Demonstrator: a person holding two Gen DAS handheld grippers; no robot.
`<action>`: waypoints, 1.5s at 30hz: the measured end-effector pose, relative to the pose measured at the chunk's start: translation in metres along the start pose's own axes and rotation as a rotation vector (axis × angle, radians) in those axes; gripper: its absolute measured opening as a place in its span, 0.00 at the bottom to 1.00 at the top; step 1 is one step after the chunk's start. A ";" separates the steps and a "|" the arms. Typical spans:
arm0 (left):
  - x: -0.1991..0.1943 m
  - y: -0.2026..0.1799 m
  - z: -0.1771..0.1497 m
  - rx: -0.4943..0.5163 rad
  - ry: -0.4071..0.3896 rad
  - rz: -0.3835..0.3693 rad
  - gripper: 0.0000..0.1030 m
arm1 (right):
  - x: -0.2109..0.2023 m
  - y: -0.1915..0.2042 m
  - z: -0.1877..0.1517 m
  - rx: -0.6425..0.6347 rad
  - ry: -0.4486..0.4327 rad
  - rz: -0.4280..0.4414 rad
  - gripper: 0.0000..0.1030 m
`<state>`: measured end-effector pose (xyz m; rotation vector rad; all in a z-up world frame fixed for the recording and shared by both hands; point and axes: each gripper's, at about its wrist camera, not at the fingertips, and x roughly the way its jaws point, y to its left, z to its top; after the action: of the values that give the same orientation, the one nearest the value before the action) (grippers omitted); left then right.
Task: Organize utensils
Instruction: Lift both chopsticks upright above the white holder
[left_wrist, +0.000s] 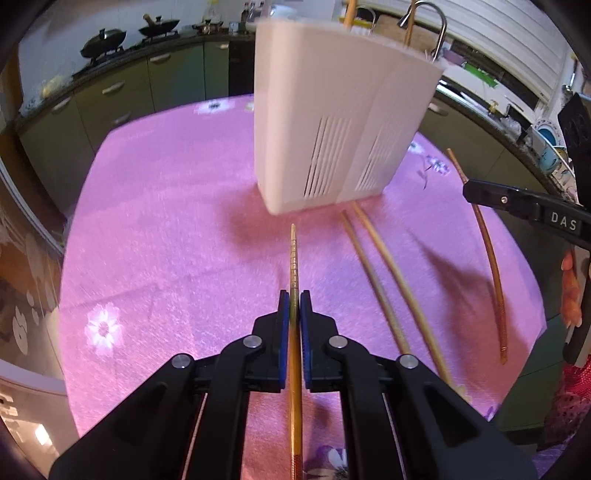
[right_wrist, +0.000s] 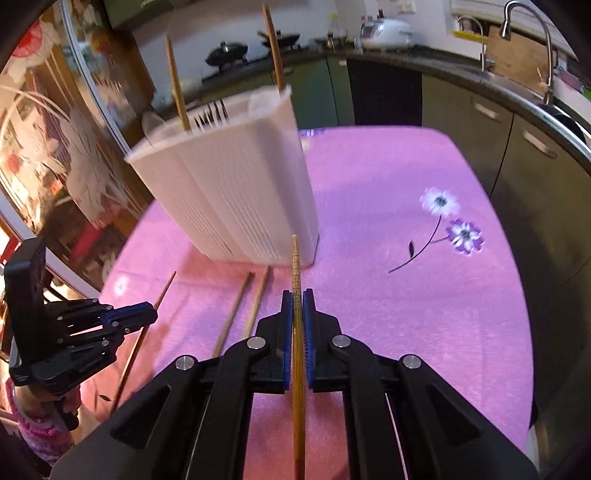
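Ahead of both grippers a white slotted utensil holder (left_wrist: 332, 122) is standing on the pink flowered table (left_wrist: 166, 221), two chopsticks (right_wrist: 177, 88) poking from its top, and two loose chopsticks (left_wrist: 384, 280) are lying between the grippers. The right gripper (left_wrist: 476, 192), lettered "DAS", is angling downward, clamped tight on one chopstick (right_wrist: 295, 266). The left gripper (left_wrist: 294, 299) is pinching another chopstick (left_wrist: 293, 254) pointing at the holder's base.

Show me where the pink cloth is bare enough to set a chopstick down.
Free: the cloth right of the white holder, around the purple flowers, and left of the holder toward the white flower. Crowded: in front of the holder, where two loose chopsticks lie beside a third, curved chopstick.
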<state>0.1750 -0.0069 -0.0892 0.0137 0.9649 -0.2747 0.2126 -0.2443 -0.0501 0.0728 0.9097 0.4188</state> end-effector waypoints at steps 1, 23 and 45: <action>-0.005 -0.001 0.001 0.002 -0.010 -0.001 0.06 | -0.006 0.000 0.000 0.000 -0.013 0.005 0.06; -0.093 -0.028 0.016 0.057 -0.193 -0.045 0.06 | -0.085 0.030 0.002 -0.042 -0.176 0.069 0.06; -0.163 -0.043 0.054 0.120 -0.376 -0.075 0.06 | -0.141 0.056 0.049 -0.131 -0.293 0.074 0.06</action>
<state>0.1210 -0.0187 0.0787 0.0342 0.5751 -0.3888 0.1571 -0.2412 0.0994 0.0462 0.5904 0.5211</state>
